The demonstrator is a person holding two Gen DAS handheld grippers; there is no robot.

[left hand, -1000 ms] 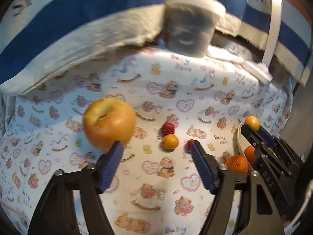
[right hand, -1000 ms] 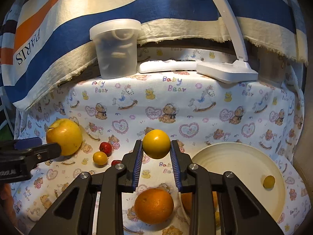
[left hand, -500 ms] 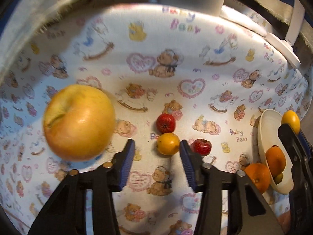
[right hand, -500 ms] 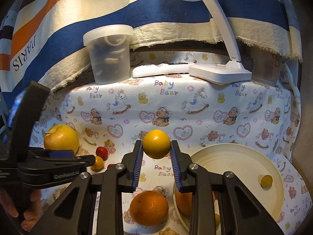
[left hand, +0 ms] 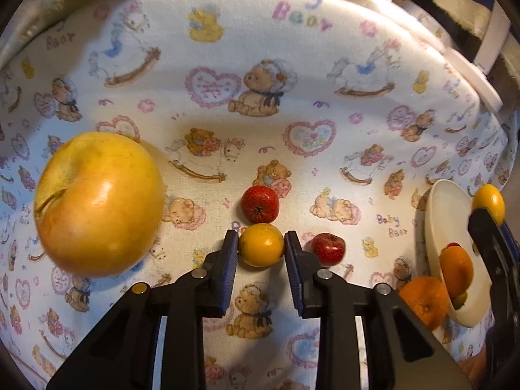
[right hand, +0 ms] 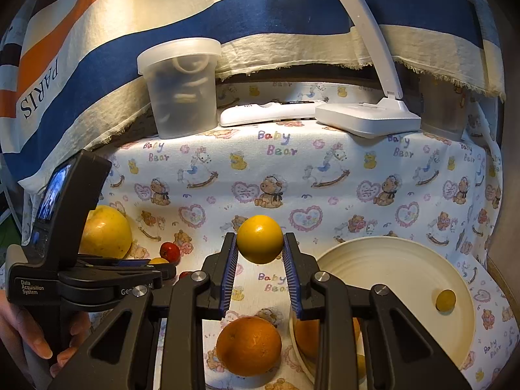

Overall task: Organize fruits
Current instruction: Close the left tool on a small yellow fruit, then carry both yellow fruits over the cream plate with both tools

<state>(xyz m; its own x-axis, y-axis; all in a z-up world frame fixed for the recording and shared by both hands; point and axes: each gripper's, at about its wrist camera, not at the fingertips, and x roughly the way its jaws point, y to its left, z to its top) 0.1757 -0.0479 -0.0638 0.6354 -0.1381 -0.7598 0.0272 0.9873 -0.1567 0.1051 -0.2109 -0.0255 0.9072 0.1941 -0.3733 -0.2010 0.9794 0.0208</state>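
Observation:
My left gripper (left hand: 261, 243) is shut on a small yellow fruit (left hand: 261, 244) that rests on the printed cloth. Two small red fruits lie beside it, one behind (left hand: 259, 203) and one to the right (left hand: 328, 248). A big yellow apple (left hand: 99, 203) lies to the left. My right gripper (right hand: 259, 243) is shut on a yellow-orange fruit (right hand: 259, 239), held above the cloth left of the cream plate (right hand: 390, 260). The plate holds a small yellow fruit (right hand: 445, 299) and an orange partly hidden by my right finger. Another orange (right hand: 248, 346) lies on the cloth by the plate.
At the back stand a lidded plastic tub (right hand: 180, 86), a white remote (right hand: 269, 113) and a white lamp base (right hand: 367, 118) under a striped towel (right hand: 162, 16). The left gripper body (right hand: 65, 260) and a hand fill the right wrist view's lower left.
My left gripper moved down and forward to the small yellow fruit and closed around it. My right gripper kept hold of its fruit and barely moved.

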